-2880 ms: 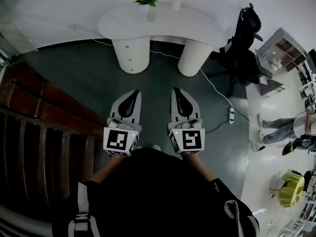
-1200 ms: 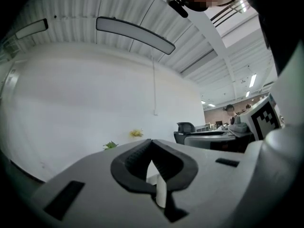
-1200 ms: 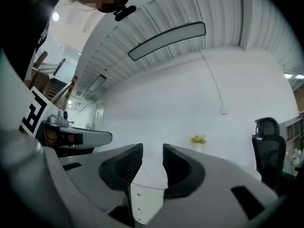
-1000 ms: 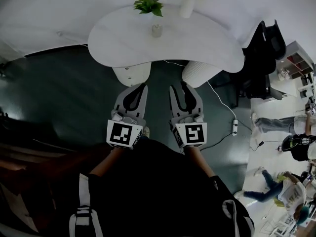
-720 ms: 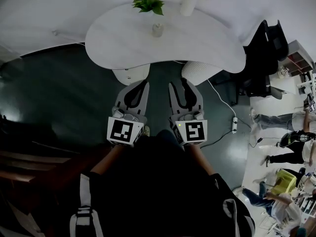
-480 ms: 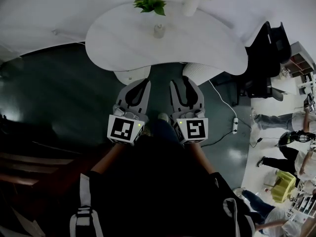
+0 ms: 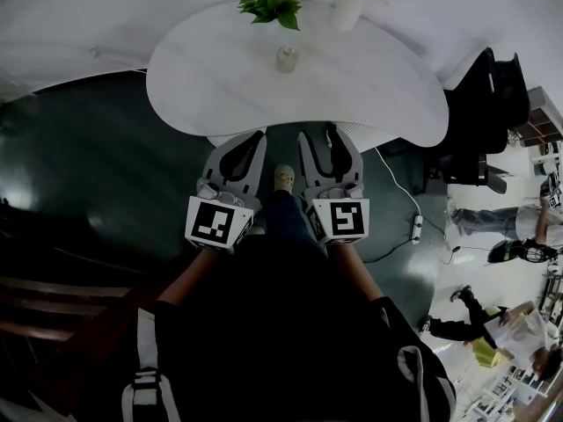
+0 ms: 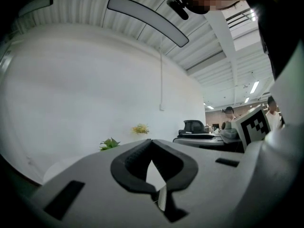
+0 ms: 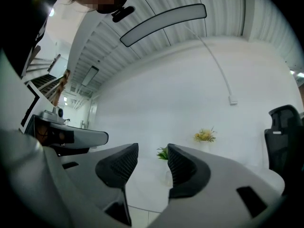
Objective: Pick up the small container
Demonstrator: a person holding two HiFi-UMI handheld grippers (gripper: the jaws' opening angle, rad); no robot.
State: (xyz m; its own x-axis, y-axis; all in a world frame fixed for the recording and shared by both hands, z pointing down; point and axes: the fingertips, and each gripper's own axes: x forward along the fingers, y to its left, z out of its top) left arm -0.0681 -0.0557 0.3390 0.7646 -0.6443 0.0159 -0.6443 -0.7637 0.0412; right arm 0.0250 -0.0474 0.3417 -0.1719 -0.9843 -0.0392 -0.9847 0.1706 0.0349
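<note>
Gripper views: left hand-held gripper (image 8: 152, 141) closed, empty; right hand-held gripper (image 9: 153, 151) opening, nothing between. Head view adds small clear glass container (image 7: 287, 58) on white rounded surface (image 7: 211, 77), dark green floor (image 7: 106, 165).

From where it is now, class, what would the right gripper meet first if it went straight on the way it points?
Probably the small container on the white table, seen between the opening, empty jaws of the right gripper. The plant stands behind it. Depth is unclear.
</note>
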